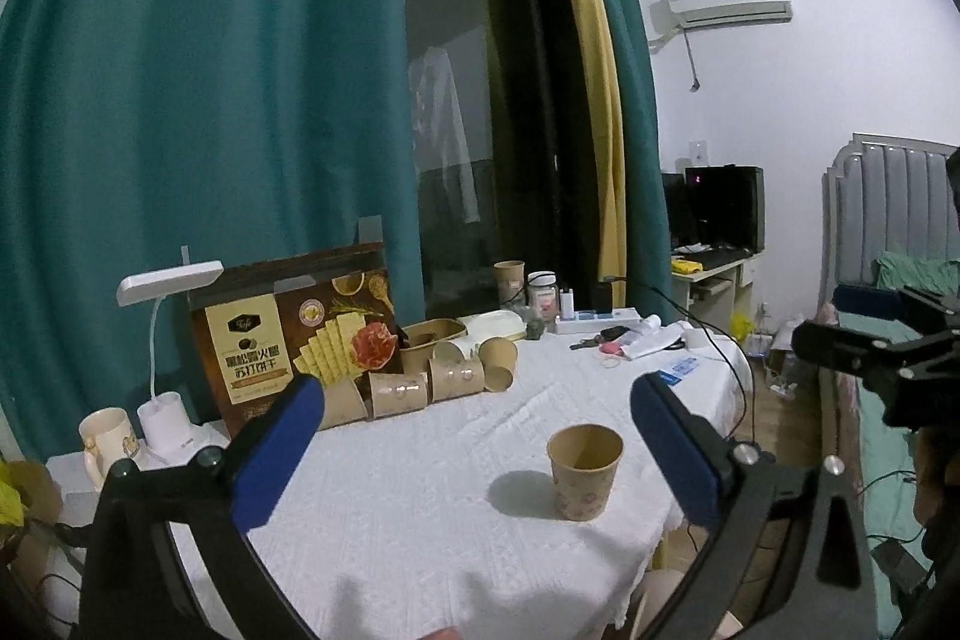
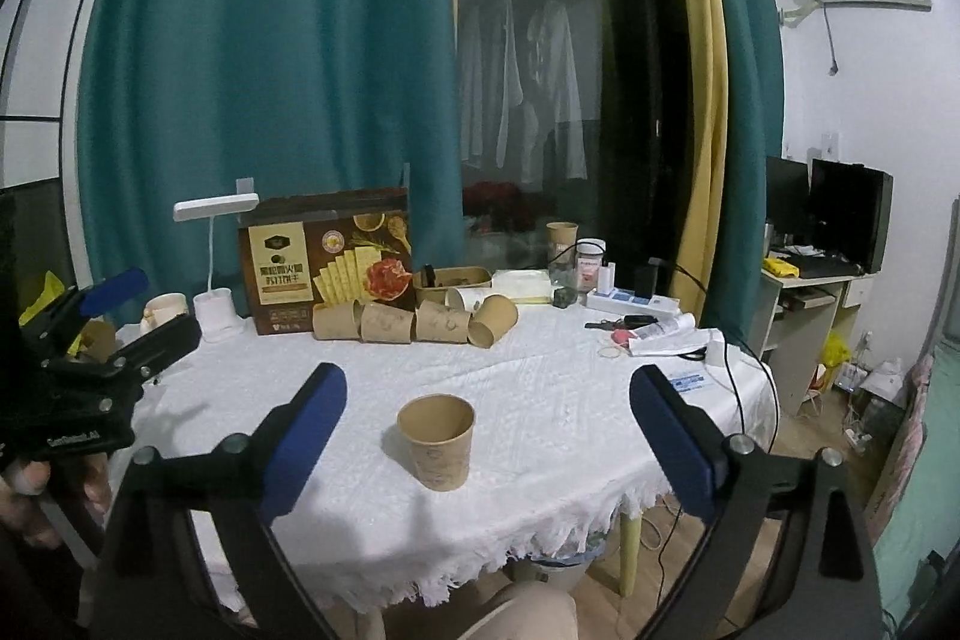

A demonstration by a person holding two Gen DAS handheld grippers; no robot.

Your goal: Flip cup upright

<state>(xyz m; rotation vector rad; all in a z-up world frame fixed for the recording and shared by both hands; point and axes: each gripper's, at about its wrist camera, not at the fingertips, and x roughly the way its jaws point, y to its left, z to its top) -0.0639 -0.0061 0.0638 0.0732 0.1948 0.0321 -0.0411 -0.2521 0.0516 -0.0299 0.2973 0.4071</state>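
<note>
A brown paper cup [image 1: 584, 471] stands upright, mouth up, on the white tablecloth [image 1: 420, 490] near the front edge. It also shows in the right wrist view [image 2: 438, 441]. My left gripper [image 1: 474, 451] is open and empty, its blue pads [image 1: 276, 454] held back from the cup, which sits nearer the right pad. My right gripper [image 2: 486, 439] is open and empty, held back from the cup; the cup lies between its pads [image 2: 306, 439], nearer the left one. Each gripper shows at the edge of the other's view.
Several paper cups [image 2: 414, 322] lie on their sides in a row at the back, before a cracker box [image 2: 327, 262]. A white desk lamp [image 2: 213, 274], a mug [image 2: 165, 310], a power strip [image 2: 630, 304], cables and small items crowd the back and right. The table's fringed front edge [image 2: 480, 568] is close.
</note>
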